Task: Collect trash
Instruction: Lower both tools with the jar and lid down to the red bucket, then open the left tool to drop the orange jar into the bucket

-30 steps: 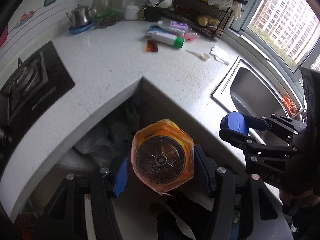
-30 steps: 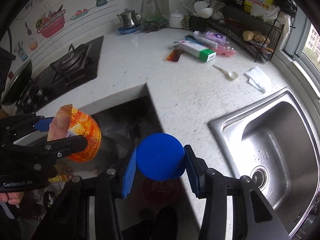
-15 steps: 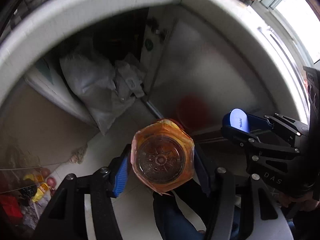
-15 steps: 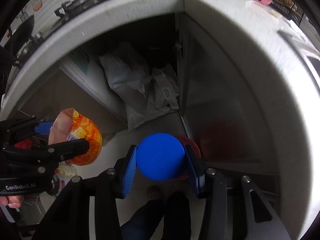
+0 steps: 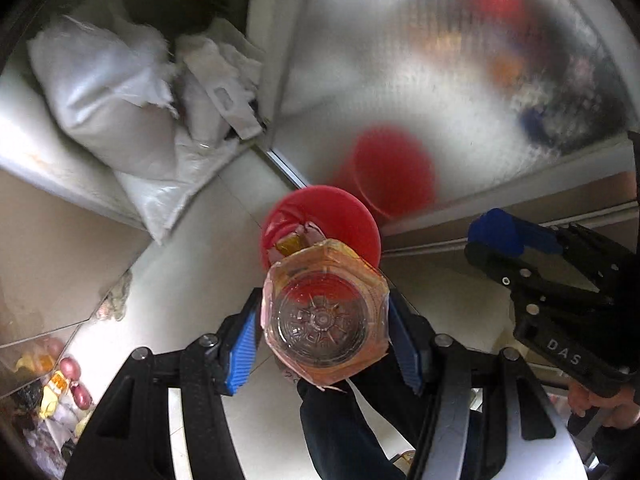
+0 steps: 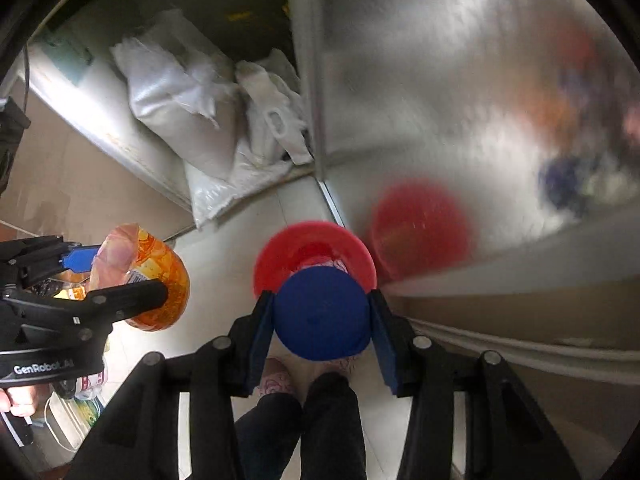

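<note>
**Both jaws loaded above the red bin**

The jaws of the left gripper (image 5: 322, 332) are pinching an orange-labelled plastic jar (image 5: 325, 316) across its width, base turned toward the camera – a clear moulded bottom with a star pattern and a crumpled orange film around it. The right gripper (image 6: 322, 316) is clamping a blue lid (image 6: 321, 312) edge to edge between its blue pads, the flat round face filling the gap. Both tools are pointing steeply down, so each piece is hanging over the floor, probably so it can simply fall once released.

Just beyond the fingertips the red bin (image 6: 316, 248) is standing on the pale floor tiles, mouth open upward, with some wrappers already lying inside. In the right wrist view the lid is overlapping the bin's near rim; the jar looks a little off to the side of it.

Farther off, the frosted cabinet door (image 6: 460, 92) is mirroring the bin as a red blur, and white sacks (image 6: 188, 108) are slumping in the open cupboard – none of it in the way.
</note>
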`<state>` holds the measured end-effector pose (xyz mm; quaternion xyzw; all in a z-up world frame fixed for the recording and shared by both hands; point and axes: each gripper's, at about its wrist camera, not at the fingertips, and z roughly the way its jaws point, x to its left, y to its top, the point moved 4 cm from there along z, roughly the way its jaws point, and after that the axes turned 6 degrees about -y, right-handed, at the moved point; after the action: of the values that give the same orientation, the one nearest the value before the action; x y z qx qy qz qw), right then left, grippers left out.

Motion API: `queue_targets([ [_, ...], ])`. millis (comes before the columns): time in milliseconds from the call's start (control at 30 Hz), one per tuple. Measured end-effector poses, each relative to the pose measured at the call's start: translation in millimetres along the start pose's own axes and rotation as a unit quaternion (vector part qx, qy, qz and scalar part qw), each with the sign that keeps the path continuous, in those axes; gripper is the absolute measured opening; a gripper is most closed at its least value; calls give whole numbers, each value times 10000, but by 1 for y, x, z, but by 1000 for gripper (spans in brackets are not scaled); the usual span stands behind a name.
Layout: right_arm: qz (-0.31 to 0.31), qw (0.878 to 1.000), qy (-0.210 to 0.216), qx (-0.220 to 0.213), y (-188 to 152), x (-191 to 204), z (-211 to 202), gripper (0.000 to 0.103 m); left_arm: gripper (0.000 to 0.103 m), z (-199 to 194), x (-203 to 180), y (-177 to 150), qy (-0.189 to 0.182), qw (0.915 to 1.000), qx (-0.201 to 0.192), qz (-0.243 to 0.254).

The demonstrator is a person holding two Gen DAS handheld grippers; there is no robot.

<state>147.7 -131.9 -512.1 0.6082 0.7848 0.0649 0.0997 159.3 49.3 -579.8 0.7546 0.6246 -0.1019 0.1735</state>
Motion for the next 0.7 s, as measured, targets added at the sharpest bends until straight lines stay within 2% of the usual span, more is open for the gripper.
queue_targets([
  [233, 202, 9996, -171, 90, -10, -8, 20, 43, 57, 40, -4, 13, -116, 9997, 149, 175],
  [300, 232, 9995, -224, 77, -12, -11, 22, 43, 58, 43, -9, 17, -255, 9991, 176, 280],
  [333, 246, 9994, -242, 66, -14, -14, 18, 43, 60, 44, -12, 19, -298, 9989, 172, 334],
  [367, 257, 9993, -254, 63, -17, -18, 13, 43, 67, 46, -12, 21, -303, 9988, 182, 332],
  [400, 279, 9992, -276, 63, -16, -19, 13, 43, 82, 46, -13, 23, -310, 9989, 185, 297],
  [433, 289, 9992, -284, 62, -17, -23, 12, 43, 87, 45, -14, 25, -364, 9988, 181, 268],
  [500, 305, 9991, -296, 51, -16, -26, 12, 43, 89, 44, -12, 30, -386, 9988, 175, 232],
  [700, 254, 9994, -210, 47, -11, -22, 11, 43, 90, 35, -2, 29, -25, 9992, 188, 346],
])
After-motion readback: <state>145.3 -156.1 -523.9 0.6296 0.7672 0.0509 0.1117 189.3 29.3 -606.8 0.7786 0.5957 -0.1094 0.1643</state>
